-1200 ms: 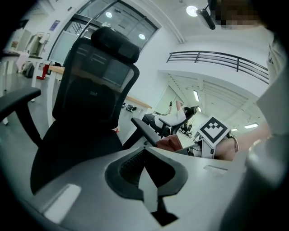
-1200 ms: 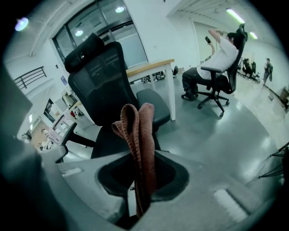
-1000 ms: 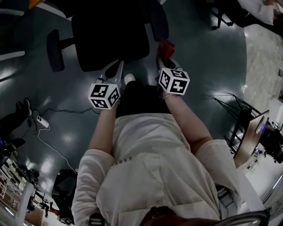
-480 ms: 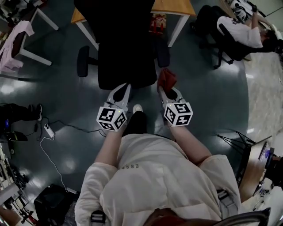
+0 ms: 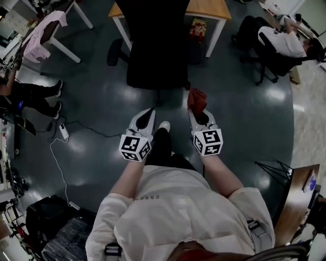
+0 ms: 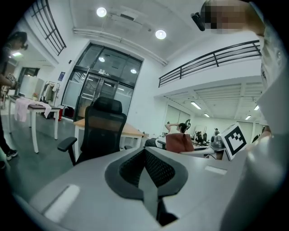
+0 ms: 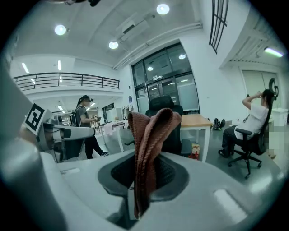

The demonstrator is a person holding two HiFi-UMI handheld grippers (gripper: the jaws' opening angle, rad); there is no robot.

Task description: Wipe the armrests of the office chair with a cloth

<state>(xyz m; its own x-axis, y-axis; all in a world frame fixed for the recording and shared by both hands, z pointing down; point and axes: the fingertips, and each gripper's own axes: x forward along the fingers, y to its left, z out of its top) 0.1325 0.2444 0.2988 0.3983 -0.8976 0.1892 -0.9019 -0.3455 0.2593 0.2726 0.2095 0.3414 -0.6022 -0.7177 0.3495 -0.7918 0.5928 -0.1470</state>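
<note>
the right gripper [image 5: 198, 113] is clamped on a reddish-brown cloth [image 7: 151, 149], which is pinched in a fold between its jaws and stands up above them. the left gripper [image 6: 151, 191] has its jaws pressed together with nothing between them. both grippers are held side by side in front of the person, pointing toward the black office chair [image 5: 155, 56], which stands just ahead on the dark floor [image 5: 91, 102] and apart from both. the cloth sits near the seat's front right corner in the head view, not on an armrest. one armrest [image 6: 67, 143] sticks out clearly at the chair's side. the other is hard to make out in the dark head view, and in the right gripper view the cloth covers much of the chair. behind the chair is a wooden worktop [image 5: 204, 7], cut off at the top edge.
</note>
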